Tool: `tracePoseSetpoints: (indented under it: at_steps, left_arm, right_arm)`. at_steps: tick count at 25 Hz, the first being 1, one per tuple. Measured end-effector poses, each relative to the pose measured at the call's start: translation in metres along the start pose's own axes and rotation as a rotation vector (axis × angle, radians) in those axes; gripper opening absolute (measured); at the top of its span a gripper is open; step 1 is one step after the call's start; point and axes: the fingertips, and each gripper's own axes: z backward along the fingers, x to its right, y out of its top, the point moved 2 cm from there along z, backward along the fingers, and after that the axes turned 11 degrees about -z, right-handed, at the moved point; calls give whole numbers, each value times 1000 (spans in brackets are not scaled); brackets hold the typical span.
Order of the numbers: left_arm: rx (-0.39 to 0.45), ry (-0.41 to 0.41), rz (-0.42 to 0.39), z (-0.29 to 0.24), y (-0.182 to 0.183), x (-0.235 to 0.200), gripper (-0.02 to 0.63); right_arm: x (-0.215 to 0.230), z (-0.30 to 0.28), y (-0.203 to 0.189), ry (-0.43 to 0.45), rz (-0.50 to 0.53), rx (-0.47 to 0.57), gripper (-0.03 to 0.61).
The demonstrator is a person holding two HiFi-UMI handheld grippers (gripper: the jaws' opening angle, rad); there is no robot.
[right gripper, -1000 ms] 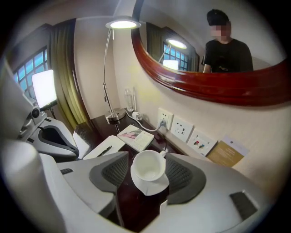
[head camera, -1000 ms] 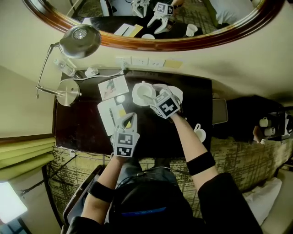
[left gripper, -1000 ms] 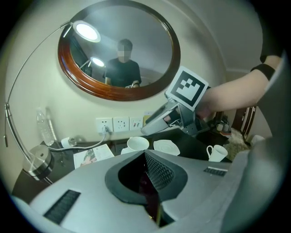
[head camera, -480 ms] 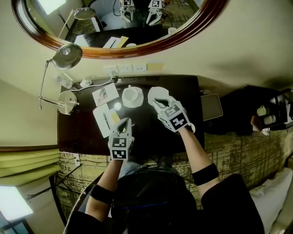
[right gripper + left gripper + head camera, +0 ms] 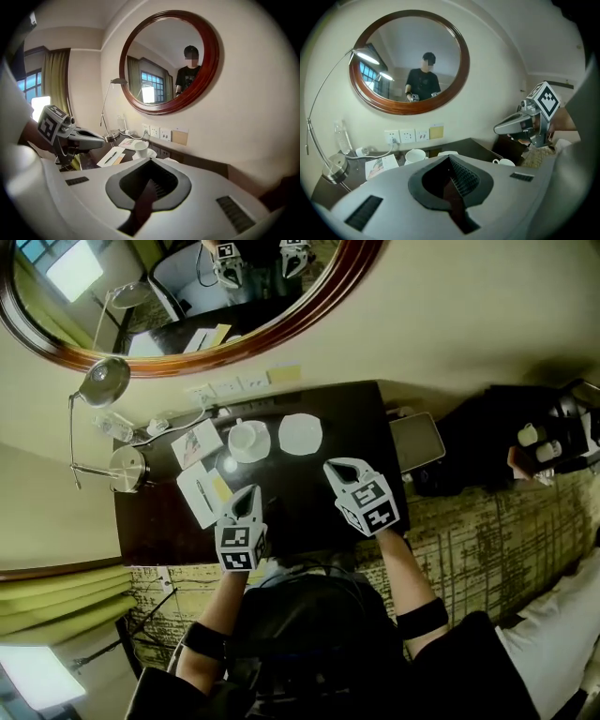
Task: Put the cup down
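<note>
Cup (image 5: pixel 246 437): down on desk (image 5: pixel 159 521), upright on its saucer (image 5: pixel 261 452), in the back half near the wall sockets (image 5: pixel 230 387). Clear of both tools, well apart from each.

Second saucer (image 5: pixel 300 434): plain white, just right of the first, same row.

Left tool (image 5: pixel 246 498): clamped fully together, nothing between the pads. Over the near part of the desk, nose tilted down toward the white sheet (image 5: pixel 192 507) and the cup beyond.

Right tool (image 5: pixel 339 468): jaws just been closing, now pinched together, nothing between them. Over the front right of the desk, short of the second saucer, also nose-down.

Left of the cup: printed card (image 5: pixel 195 443), yellow note (image 5: pixel 221 486) on the sheet, lamp base (image 5: pixel 127 468), lamp head (image 5: pixel 105 381) out over the desk's corner.

Another white cup (image 5: pixel 504 162) at the desk's right end, visible in left gripper view.

Round wood-framed mirror (image 5: pixel 141 296) on the wall above, reflecting the person and both tools.
</note>
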Motion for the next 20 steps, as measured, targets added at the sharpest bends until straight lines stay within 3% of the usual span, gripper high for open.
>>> tracePoseSetpoints:
  at_steps: [8,15,20]
  left_arm:
    - [2,-68,-50,-9,3,27,0]
    - [9,-88,-70,-10,6,36,0]
    - [9,-129,-130,-15,20,59,0]
  right_arm:
    - [18,32,-39,-84,-80,9,5]
    - [25,38,-44,-99,-101,10,5]
    - [38,49,-48,-132,-123,10,5]
